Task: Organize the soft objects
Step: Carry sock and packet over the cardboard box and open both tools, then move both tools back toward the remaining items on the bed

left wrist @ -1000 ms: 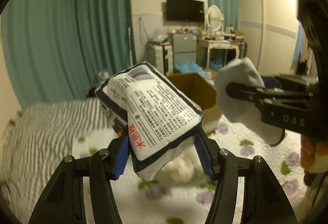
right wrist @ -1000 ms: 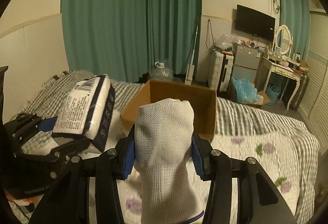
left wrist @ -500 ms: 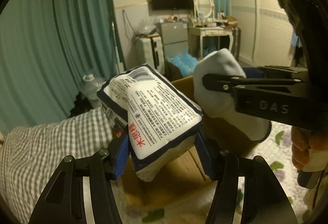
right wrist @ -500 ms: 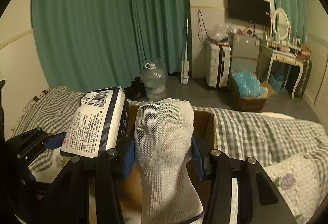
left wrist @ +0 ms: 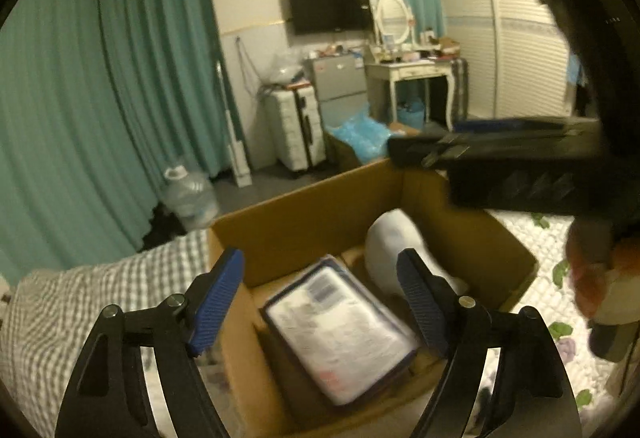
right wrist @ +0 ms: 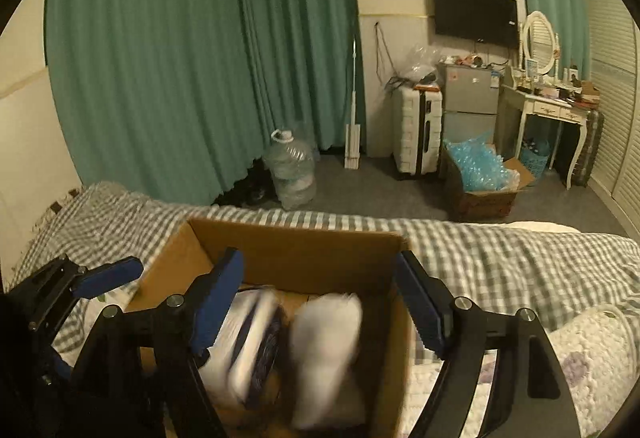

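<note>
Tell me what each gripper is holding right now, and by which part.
Nothing. The left gripper and right gripper have just opened; the tissue pack and white sock are in the cardboard box.

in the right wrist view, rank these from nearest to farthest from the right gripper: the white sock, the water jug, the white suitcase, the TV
1. white sock: in the cardboard box, just below the right gripper.
2. water jug: on the floor beyond the bed, by the curtain.
3. white suitcase: farther back, against the wall.
4. TV: on the far wall.
</note>
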Tool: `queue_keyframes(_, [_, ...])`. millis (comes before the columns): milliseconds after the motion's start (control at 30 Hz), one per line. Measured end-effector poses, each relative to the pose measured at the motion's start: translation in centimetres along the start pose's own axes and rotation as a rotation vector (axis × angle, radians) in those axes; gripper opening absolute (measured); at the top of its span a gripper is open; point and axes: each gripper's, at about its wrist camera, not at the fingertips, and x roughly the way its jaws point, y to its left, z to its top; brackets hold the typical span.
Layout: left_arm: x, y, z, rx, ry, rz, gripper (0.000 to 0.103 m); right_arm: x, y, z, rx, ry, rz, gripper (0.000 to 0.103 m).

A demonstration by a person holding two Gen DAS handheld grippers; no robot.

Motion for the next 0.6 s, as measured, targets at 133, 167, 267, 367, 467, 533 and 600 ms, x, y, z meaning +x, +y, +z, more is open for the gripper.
queue_keyframes(133, [-2.9,0.9,0.5,-0.05,0.017,0.014,0.08,-4.4,-0.4,1.4,0.018,-0.033,-0.019,0.085])
queue_keyframes(167, [-3.6,1.2,0.5,-0.059,0.016,0.017,0.08,-6.1,-0.3,1.8,0.017,-0.042,-0.024,0.086])
queue_keyframes(267, [-6.9,1.9,1.5,-0.067,-0.001,0.034,0.08,-10.5,0.3,2.6,0.005,-0.069,-0.05,0.094])
queue_keyframes(367, [-10.7,2.3,2.3,-0.076,-0.038,0.062,0.08,-15.2,1.1,2.8,-0.016,-0.085,-0.067,0.096])
queue_keyframes(467, [-13.8,2.5,2.5,-0.091,-0.051,0.057,0.08,-18.5,2.0,1.9,-0.054,-0.077,-0.09,0.097])
queue_keyframes(533, [-15.9,2.4,2.0,-0.087,-0.061,0.061,0.08,-20.0,2.4,1.1,-0.078,-0.068,-0.098,0.097])
queue_keyframes(600, [-17.1,2.1,1.3,-0.078,-0.067,0.064,0.08,-21.4,2.8,-0.4,-0.094,-0.058,-0.102,0.097])
